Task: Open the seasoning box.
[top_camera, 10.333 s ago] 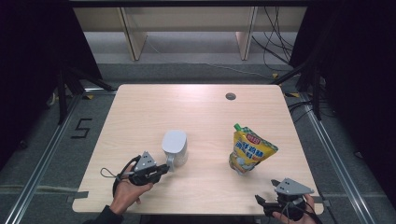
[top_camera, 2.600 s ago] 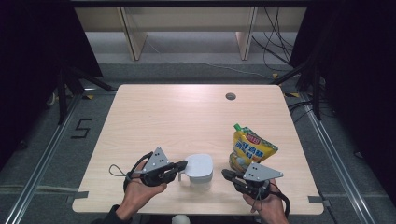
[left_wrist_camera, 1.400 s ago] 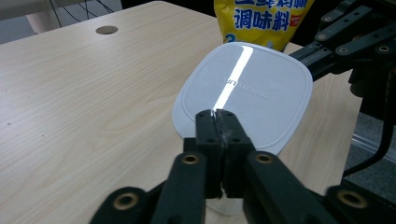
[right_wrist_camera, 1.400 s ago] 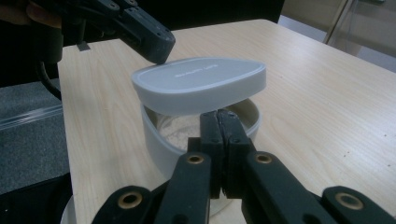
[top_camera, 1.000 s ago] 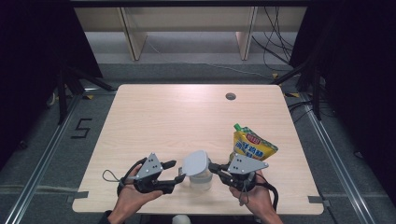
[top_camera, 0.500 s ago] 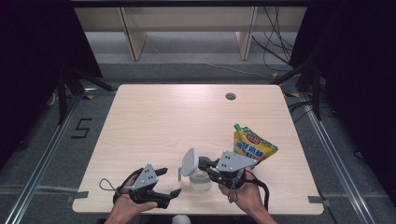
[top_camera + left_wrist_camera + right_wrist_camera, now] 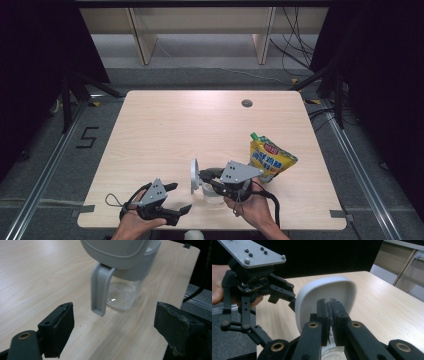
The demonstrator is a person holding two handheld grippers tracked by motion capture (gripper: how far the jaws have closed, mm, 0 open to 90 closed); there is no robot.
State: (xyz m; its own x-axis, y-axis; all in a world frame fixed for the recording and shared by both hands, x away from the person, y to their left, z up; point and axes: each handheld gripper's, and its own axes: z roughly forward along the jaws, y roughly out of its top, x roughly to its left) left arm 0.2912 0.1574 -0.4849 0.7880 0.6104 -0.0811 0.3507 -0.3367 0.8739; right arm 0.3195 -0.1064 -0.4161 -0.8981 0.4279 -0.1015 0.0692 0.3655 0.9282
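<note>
A clear jug (image 7: 212, 193) with a grey handle (image 7: 98, 291) stands near the table's front edge. Its grey lid (image 7: 194, 174) is tipped up on edge. My right gripper (image 7: 203, 176) comes in from the right and is shut on the lid's rim (image 7: 322, 293). Its pads (image 7: 322, 308) pinch the lid, though the jaws have just been opening slightly. My left gripper (image 7: 179, 197) sits left of the jug at the front edge. Its jaws have just opened wide, with nothing between them. The handle hangs just ahead of its fingers (image 7: 60, 326).
A yellow spouted pouch (image 7: 270, 159) stands right of the jug, just behind my right hand. A small round hole (image 7: 246, 103) sits in the table (image 7: 165, 130) near its far edge. Shelving stands on the floor beyond the table.
My left gripper has let go of the jug and drawn back toward the front edge, jaws wide. My right gripper has swung the lid from flat to standing on edge.
</note>
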